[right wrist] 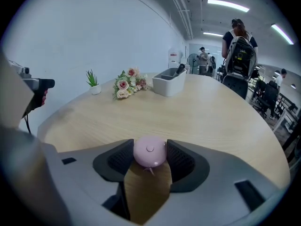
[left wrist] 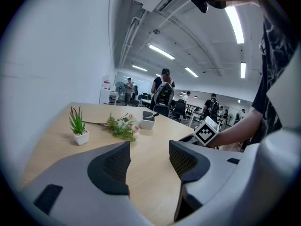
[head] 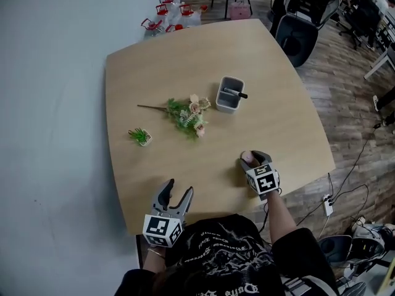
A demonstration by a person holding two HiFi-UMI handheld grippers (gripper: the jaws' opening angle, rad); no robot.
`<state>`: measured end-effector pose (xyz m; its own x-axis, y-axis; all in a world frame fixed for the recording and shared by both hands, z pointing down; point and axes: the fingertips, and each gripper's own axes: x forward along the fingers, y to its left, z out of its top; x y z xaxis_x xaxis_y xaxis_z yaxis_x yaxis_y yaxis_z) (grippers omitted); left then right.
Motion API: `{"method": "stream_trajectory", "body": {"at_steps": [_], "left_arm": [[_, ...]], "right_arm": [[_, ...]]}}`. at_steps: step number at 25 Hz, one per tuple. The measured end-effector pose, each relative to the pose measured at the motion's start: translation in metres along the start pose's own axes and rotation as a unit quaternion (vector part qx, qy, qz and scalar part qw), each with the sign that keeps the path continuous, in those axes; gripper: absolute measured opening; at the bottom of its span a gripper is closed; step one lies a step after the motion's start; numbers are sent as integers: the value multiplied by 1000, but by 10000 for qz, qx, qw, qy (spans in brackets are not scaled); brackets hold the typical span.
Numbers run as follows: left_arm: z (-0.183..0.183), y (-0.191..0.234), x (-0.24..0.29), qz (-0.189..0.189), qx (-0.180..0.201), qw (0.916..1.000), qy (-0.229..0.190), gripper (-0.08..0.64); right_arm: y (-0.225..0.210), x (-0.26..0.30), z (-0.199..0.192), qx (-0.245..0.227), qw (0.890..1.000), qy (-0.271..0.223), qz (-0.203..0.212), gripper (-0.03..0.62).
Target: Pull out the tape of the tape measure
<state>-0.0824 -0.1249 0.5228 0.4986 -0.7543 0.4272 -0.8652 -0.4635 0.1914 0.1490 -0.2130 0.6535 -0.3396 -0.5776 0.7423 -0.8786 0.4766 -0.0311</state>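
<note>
Clamping the tape measure [right wrist: 149, 150] in the right tongs [head: 254, 160], pressing a pad against each side of the round pink case. Keeping it low at the tabletop [head: 278, 103], near the front edge and over on the right; resting on the wood or just above it, hard telling which. Spotting a small tab [right wrist: 151, 171] poking out of the case on its near side, pointing back along the tongs toward the person. Probably the tape's end, though too small for certainty.

Holding the left tongs [left wrist: 149, 160] wide apart, with nothing between them but bare wood. Hovering them near the front edge as well, well apart from the tape measure and off to its left. Aiming them ahead across the tabletop, toward the flowers [left wrist: 123, 126] and the little pot plant [left wrist: 79, 131], not at the case. Catching only the right tongs' marker cube [left wrist: 206, 131] off to the right in the left gripper view, and no tape measure at all.

Judging the next move as the left tongs' job: swinging right, turning in toward the case and coming at that tab from the near side. Expecting a pull back or leftward after that, away from the pinned case. Watching for a tight fit, with the tab tucked low between the right tongs' two arms.
</note>
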Motion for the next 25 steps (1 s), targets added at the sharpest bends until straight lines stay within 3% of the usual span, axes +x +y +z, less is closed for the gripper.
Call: {"method": "stream_trajectory", "body": {"at_steps": [5, 8, 14, 20, 25], "left_arm": [[0, -4, 1, -6, 19, 10000, -20, 265], [0, -4, 0, 17, 6, 10000, -44, 265], [5, -8, 2, -176, -3, 9998, -115, 265], [6, -24, 10, -776, -523, 9956, -59, 265], [19, -35, 18, -1322, -1253, 9832, -98, 265]], "right_arm": [[3, -5, 8, -114, 9999, -4, 129, 232], [18, -16, 25, -231, 9987, -25, 457, 232], [52, -46, 71, -921, 9904, -413, 943, 233], [91, -77, 102, -1628, 9745, -842, 1296, 233], [123, -96, 112, -2114, 9583, -1100, 1577, 232]]}}
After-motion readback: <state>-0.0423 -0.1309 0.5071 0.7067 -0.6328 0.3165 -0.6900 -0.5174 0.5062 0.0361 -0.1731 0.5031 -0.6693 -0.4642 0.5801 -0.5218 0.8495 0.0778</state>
